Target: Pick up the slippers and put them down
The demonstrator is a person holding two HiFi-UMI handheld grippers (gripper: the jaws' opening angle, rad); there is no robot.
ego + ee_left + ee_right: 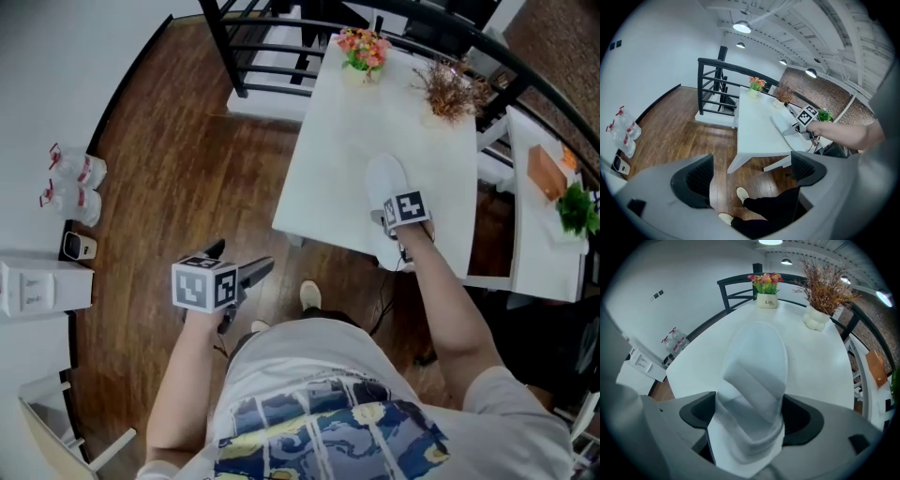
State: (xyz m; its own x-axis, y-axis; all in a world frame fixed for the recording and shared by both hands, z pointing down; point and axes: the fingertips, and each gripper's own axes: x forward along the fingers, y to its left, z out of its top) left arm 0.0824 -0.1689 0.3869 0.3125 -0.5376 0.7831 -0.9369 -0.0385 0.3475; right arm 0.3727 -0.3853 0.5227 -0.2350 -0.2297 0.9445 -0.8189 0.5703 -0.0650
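Observation:
A white slipper (383, 186) lies lengthwise on the white table (342, 131), toe toward the far end. My right gripper (389, 227) points steeply down at its near end and is shut on it. In the right gripper view the slipper (757, 359) is squeezed and creased between the pads of that gripper (749, 417). My left gripper (246, 261) hangs over the wooden floor left of the table, open. In the left gripper view nothing sits between the jaws of the left gripper (752, 171). That view also takes in the slipper (780, 123) and the right gripper (796, 130).
A flower pot (364, 49) and a dried plant (453, 89) stand at the table's far end. A black railing (253, 47) runs behind. Water bottles (70, 183) and a white box (42, 286) sit by the left wall. My feet in pale footwear (309, 295) stand near the table.

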